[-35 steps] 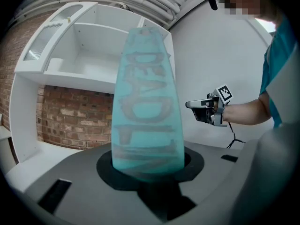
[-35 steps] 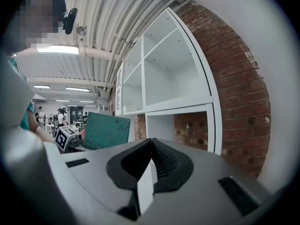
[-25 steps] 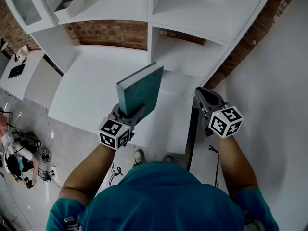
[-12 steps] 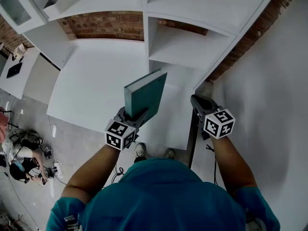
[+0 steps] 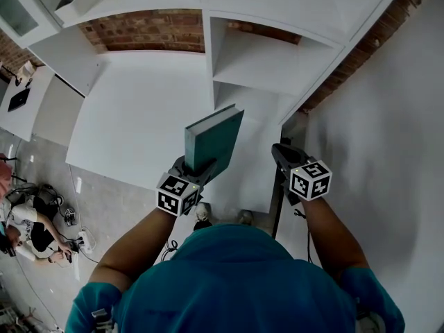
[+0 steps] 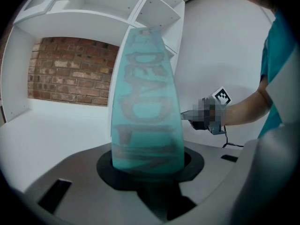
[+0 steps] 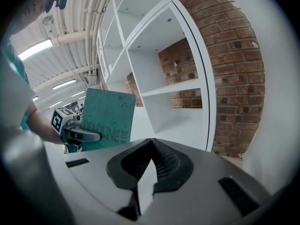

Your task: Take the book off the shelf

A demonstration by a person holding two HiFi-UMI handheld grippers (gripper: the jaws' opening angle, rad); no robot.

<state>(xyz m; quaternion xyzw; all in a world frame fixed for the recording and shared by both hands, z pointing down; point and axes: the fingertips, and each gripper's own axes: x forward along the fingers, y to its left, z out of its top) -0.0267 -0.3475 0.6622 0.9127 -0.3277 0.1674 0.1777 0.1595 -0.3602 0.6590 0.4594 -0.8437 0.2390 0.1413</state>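
A teal hardcover book point(image 5: 215, 141) stands nearly upright in front of the white shelf unit point(image 5: 257, 68), off its shelves. My left gripper point(image 5: 191, 168) is shut on the book's lower end. In the left gripper view the spine point(image 6: 147, 107) rises straight out of the jaws. My right gripper point(image 5: 281, 151) hangs to the right of the book, apart from it, shut with nothing in it. In the right gripper view its tips point(image 7: 151, 140) meet, and the book's cover point(image 7: 105, 118) shows at the left with my left gripper point(image 7: 89, 136) on it.
A wide white counter point(image 5: 139, 123) runs below the shelf compartments, with a brick wall point(image 5: 139, 30) behind. A plain white wall point(image 5: 388, 116) fills the right side. At the far left a person point(image 5: 28, 227) sits on the floor among cables.
Both grippers have sunk and drawn back from the shelf. The book has come down with the left gripper, still held the same way. The right gripper stays shut.
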